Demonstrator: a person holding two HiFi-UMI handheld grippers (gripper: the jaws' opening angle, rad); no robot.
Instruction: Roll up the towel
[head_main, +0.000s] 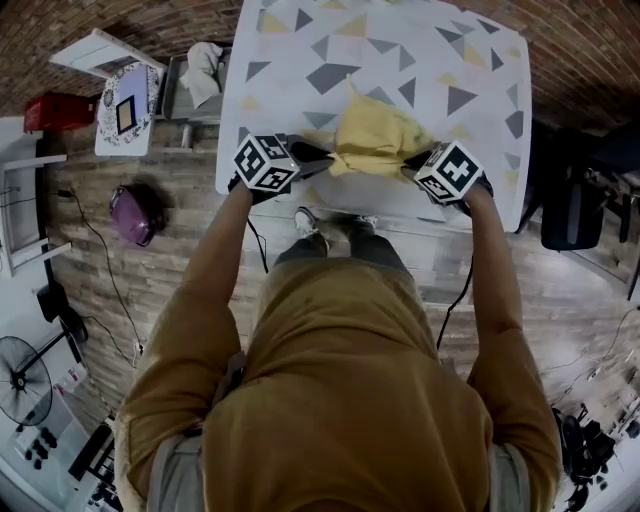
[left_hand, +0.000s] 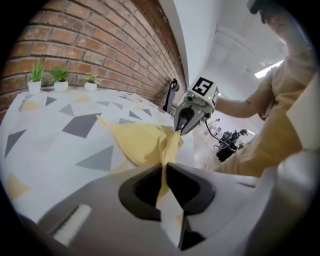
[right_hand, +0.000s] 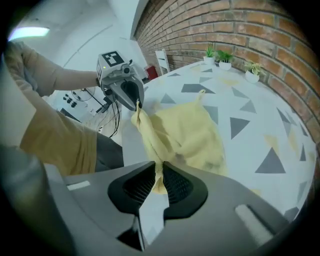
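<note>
Holding the soft yellow cloth towel (head_main: 372, 140) by its near edge, at the near rim of the white, triangle-patterned tabletop (head_main: 290, 70).
My left gripper (head_main: 318, 156) and right gripper (head_main: 412, 160) are each clamped on one end of that edge, so the crumpled towel's long axis runs left to right between them; one limp corner points toward the table's far side.
</note>
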